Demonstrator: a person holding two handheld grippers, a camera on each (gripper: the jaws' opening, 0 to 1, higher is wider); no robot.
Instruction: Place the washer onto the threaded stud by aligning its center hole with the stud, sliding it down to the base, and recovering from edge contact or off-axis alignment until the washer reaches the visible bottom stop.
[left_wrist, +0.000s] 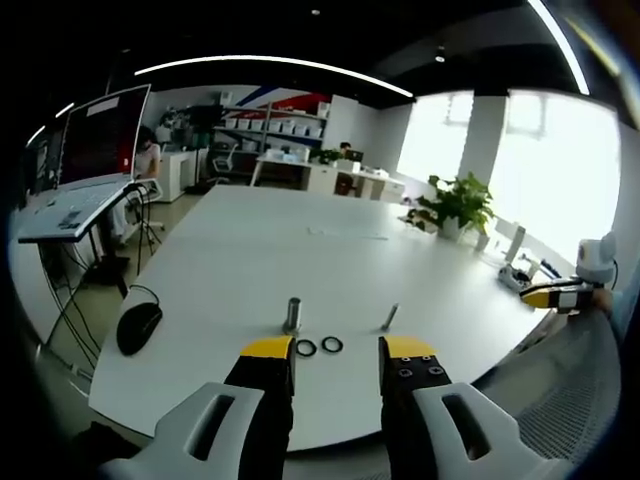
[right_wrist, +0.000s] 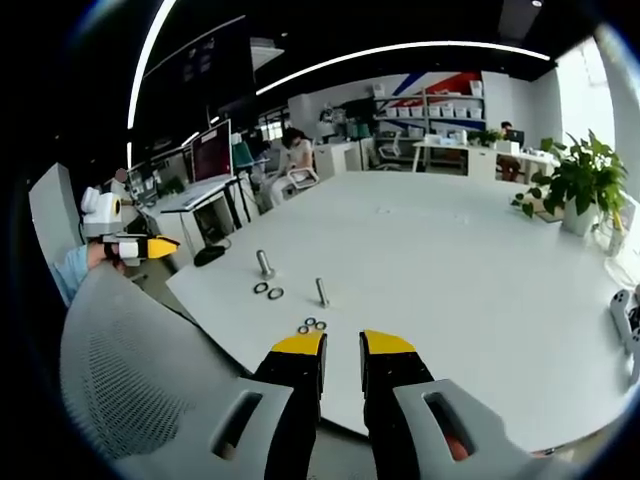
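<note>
A: What lies on the big white table (left_wrist: 300, 260)?
B: A grey mesh chair back (right_wrist: 130, 350) stands before it. On it: two upright metal threaded studs (left_wrist: 292, 314) (left_wrist: 389, 317), two dark ring washers (left_wrist: 306, 348) between them, three small washers (right_wrist: 311, 325) nearer.
A: The grippers?
B: Left gripper (left_wrist: 336, 348) and right gripper (right_wrist: 343, 343) hover, jaws parted, empty.

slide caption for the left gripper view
Open left gripper hovers before two washers lying between two upright studs on a white table.
</note>
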